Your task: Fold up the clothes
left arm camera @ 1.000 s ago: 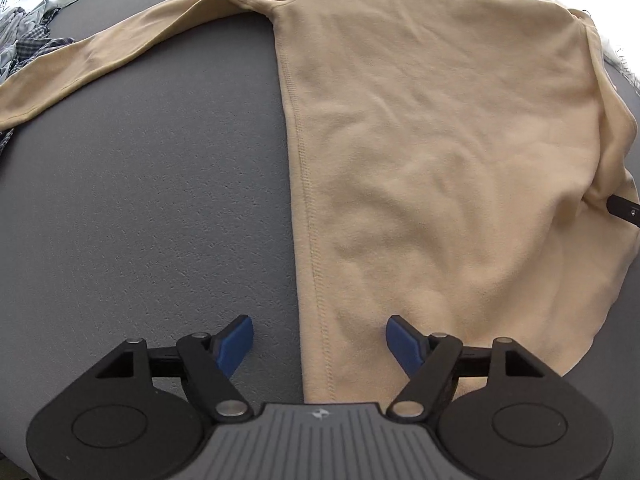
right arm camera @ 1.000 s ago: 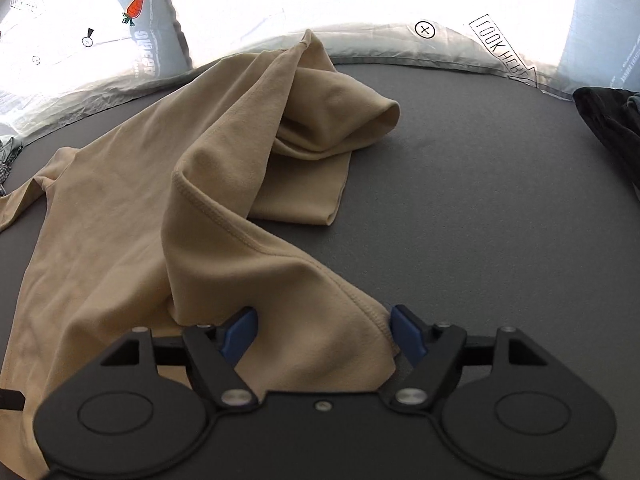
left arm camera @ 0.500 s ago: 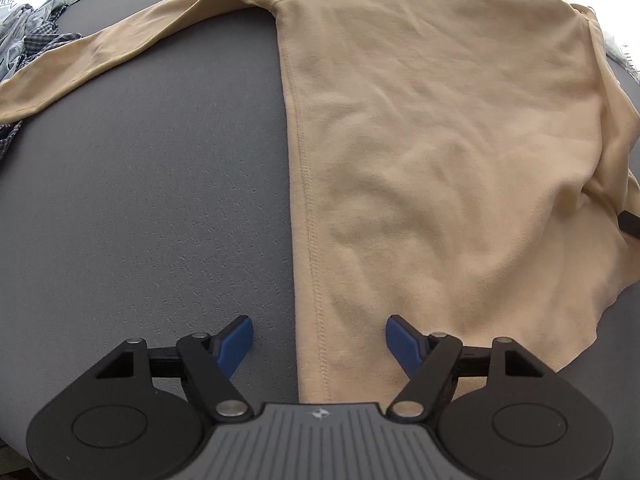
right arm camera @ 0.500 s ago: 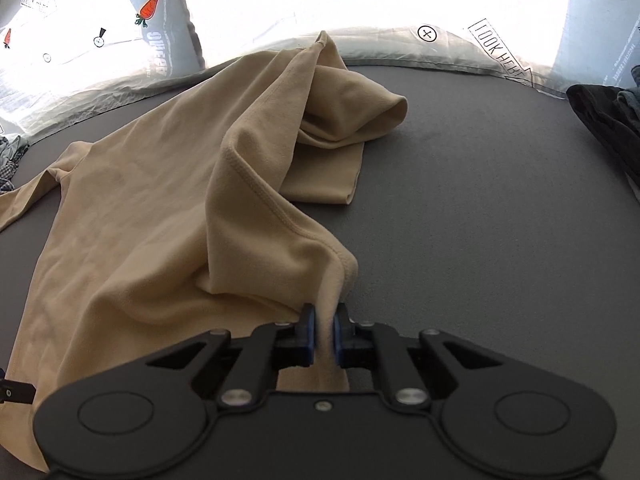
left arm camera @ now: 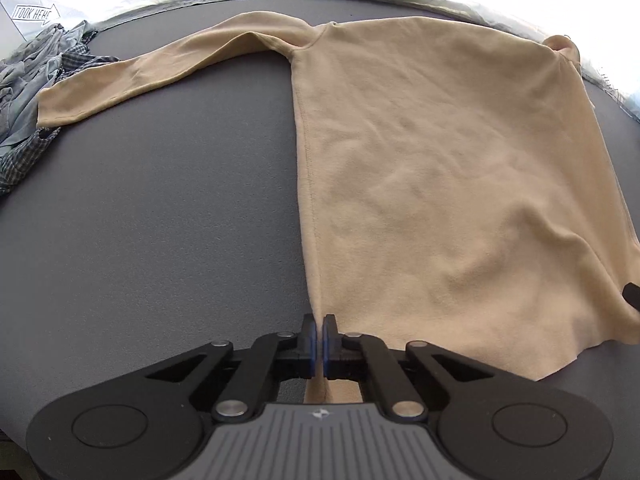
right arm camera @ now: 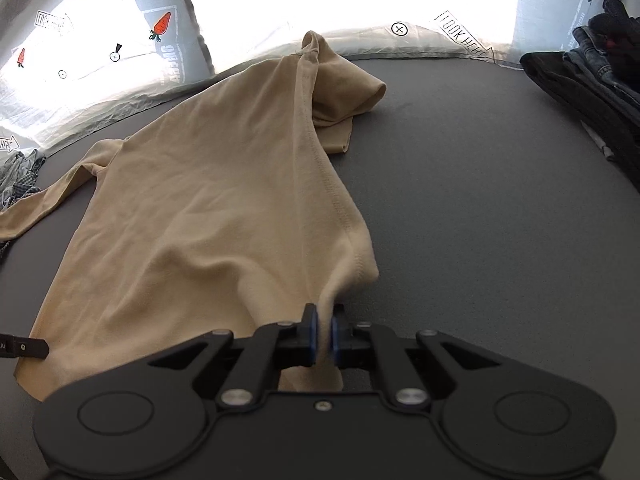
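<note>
Pinching the tan shirt point(left arm camera: 440, 184) hem: left claw point(left arm camera: 319, 344), right claw point(right arm camera: 321, 336) (opposite corners).

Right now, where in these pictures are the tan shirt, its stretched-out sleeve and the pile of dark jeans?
tan shirt point(left arm camera: 440, 184): left wrist view, middle of the body panel.
stretched-out sleeve point(left arm camera: 132, 76): left wrist view, midway along its length.
pile of dark jeans point(right arm camera: 592, 80): right wrist view, upper folded layers.

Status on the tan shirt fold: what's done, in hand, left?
Done: tan shirt spread on the dark table, one sleeve laid out. In hand: left gripper and right gripper are each shut on a bottom corner. Left: every fold; the other sleeve is bunched.
</note>
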`<state>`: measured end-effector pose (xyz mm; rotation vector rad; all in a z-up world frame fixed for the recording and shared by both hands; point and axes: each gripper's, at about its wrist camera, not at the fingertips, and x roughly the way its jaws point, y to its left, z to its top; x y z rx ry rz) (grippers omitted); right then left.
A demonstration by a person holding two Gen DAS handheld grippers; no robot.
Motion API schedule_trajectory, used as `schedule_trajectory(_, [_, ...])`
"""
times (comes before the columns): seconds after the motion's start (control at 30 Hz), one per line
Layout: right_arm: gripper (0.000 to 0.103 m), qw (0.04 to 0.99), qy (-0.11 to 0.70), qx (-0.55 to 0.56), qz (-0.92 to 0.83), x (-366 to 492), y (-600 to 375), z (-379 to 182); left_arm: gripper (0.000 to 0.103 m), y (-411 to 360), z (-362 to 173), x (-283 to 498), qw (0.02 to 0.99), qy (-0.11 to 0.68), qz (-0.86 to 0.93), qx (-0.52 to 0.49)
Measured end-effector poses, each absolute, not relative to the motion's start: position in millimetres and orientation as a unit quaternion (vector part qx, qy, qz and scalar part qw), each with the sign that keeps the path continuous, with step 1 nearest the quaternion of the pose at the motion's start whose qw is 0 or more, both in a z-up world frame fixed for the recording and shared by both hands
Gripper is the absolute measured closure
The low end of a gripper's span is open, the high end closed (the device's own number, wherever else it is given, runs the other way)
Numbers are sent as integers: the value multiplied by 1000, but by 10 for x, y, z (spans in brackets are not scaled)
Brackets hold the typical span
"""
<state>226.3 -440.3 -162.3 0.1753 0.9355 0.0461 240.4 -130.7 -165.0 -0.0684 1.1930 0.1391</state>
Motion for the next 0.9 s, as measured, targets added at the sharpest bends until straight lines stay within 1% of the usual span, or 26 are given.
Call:
schedule_trajectory(0.17, [96, 888, 447, 102, 31, 1868, -4449, -1469, 100, -1137, -1427, 2126, 835, 538, 98, -60])
schedule_trajectory(0.3, [96, 883, 459, 92, 45, 1477, -4379, -1448, 100, -1023, -1330, 1748, 828, 545, 108, -76])
schedule_trajectory(0.37, [96, 874, 476, 88, 47, 1292, -4337, -1526, 100, -979, -1360, 1639, 820, 556, 111, -75])
schedule_trajectory(0.47, [96, 858, 505, 88, 42, 1140, -4333, -1692, 100, -964, -1622, 1489, 794, 590, 113, -93])
schedule_trajectory(0.6, [93, 847, 521, 89, 44, 1206, -4356, -1726, 99, -957, -1769, 1453, 774, 613, 115, -107])
schedule_trajectory(0.63, [91, 848, 522, 78, 44, 1238, -4337, -1705, 95, -967, -1753, 1455, 777, 610, 118, -104])
schedule_trajectory(0.67, [84, 850, 521, 62, 43, 1278, -4305, -1679, 95, -982, -1721, 1452, 781, 605, 119, -101])
schedule_trajectory(0.7, [81, 852, 519, 50, 41, 1315, -4273, -1653, 94, -997, -1688, 1449, 785, 600, 120, -98])
schedule_trajectory(0.73, [80, 854, 516, 44, 41, 1347, -4256, -1634, 88, -992, -1667, 1456, 788, 596, 122, -98])
schedule_trajectory(0.77, [77, 856, 513, 45, 41, 1388, -4265, -1615, 81, -987, -1645, 1463, 791, 591, 124, -98])
schedule_trajectory(0.8, [71, 859, 508, 49, 40, 1435, -4283, -1594, 78, -987, -1615, 1471, 795, 585, 128, -99])
schedule_trajectory(0.87, [67, 865, 497, 54, 39, 1534, -4317, -1553, 67, -987, -1565, 1518, 798, 578, 139, -100])
schedule_trajectory(0.9, [64, 867, 494, 55, 38, 1589, -4323, -1528, 65, -982, -1544, 1555, 799, 575, 143, -100])
